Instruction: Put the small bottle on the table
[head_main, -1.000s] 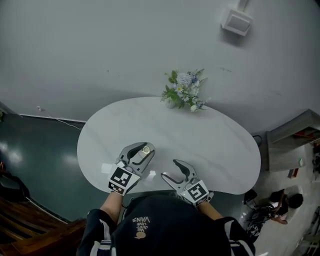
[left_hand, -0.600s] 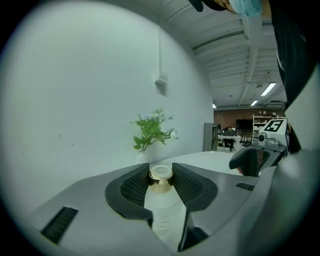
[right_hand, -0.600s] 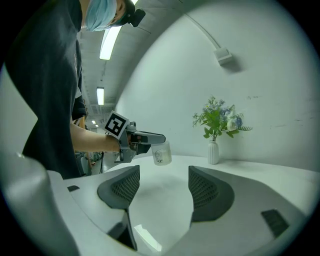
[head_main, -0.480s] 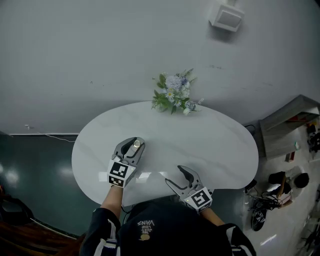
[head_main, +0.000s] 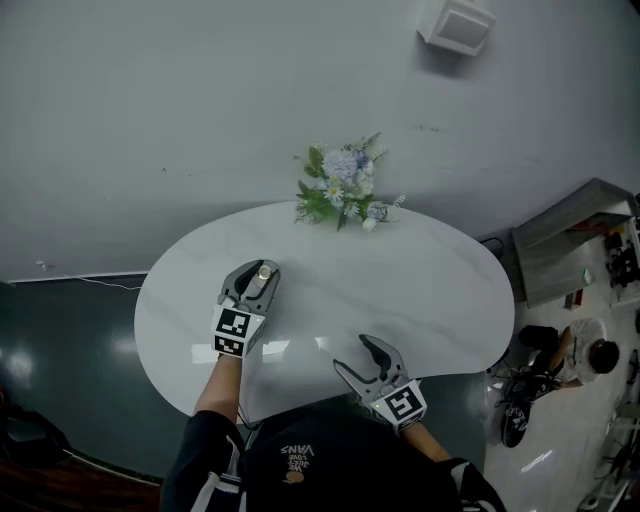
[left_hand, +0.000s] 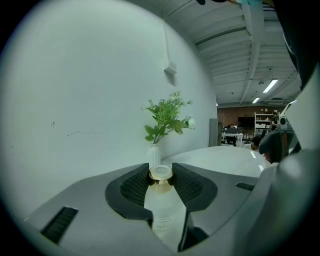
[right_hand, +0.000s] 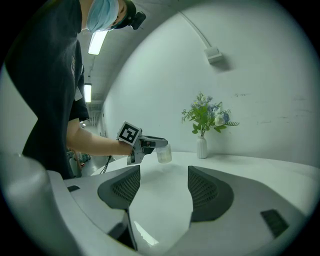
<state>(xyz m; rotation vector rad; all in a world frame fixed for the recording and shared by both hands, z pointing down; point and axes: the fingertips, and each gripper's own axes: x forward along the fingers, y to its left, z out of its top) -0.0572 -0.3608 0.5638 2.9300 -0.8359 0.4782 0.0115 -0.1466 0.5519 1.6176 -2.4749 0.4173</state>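
Task incomplete: bottle (left_hand: 162, 202) not yet set down. L gripper (head_main: 256, 278) is clamped on it, pads pinching near the cap, body hanging below the jaws. Right gripper view suggests it hangs upright, just clear of the tabletop (head_main: 400, 290), over its left part and well apart from the vase (right_hand: 201, 148). R gripper (head_main: 372, 362) has jaws apart, empty, near front edge. Remaining: lower, release.

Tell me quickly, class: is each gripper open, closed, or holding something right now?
Left gripper: closed on the small bottle.
Right gripper: open, nothing between its jaws.
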